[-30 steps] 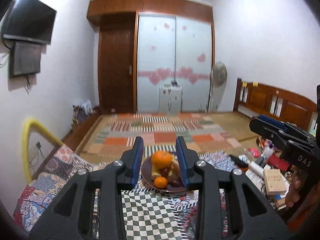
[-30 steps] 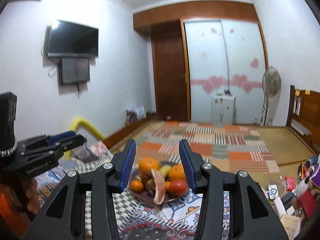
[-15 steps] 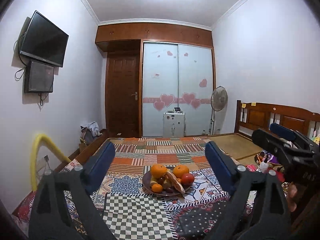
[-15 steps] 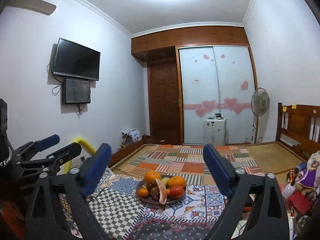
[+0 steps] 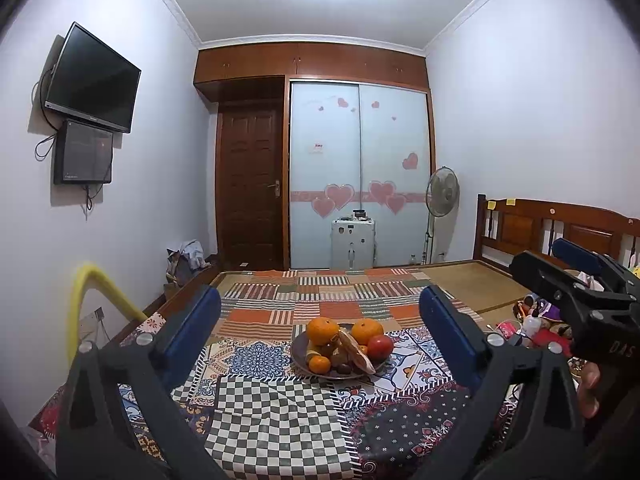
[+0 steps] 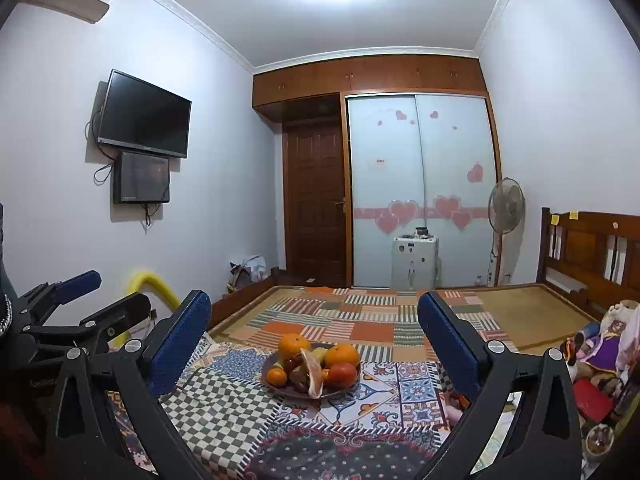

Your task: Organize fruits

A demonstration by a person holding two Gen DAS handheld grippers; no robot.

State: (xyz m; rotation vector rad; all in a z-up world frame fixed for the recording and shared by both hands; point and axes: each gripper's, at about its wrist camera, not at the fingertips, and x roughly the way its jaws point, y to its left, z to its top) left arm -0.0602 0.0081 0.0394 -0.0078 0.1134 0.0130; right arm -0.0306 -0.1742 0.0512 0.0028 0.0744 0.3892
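Note:
A dark plate [image 5: 298, 357] [image 6: 267, 381] of fruit sits on the patchwork bedspread ahead. It holds two big oranges [image 5: 322, 330] [image 6: 294, 346], a red apple [image 5: 380, 347] [image 6: 342, 374], a small orange [image 5: 319, 364], darker fruit and a pale peel-like piece [image 6: 314, 376]. My left gripper [image 5: 319, 294] faces the plate from a distance; its jaws are opening, with nothing between them. My right gripper [image 6: 314, 297] also stands back, jaws opening and empty. Each gripper shows at the edge of the other's view: the right gripper [image 5: 540, 254], the left gripper [image 6: 118, 290].
A checkered cloth [image 5: 276, 412] lies in front of the plate. Small clutter [image 5: 532, 324] and a soft toy [image 6: 600, 344] lie at the right by the wooden headboard [image 5: 560, 232]. A yellow tube [image 5: 86, 300] stands at the left. A fan [image 6: 506, 206] and a white cabinet [image 5: 353, 242] stand far back.
Both grippers' jaws went from narrow to wide. Both drew back from the plate and tilted up, so the fruit now looks smaller and farther off.

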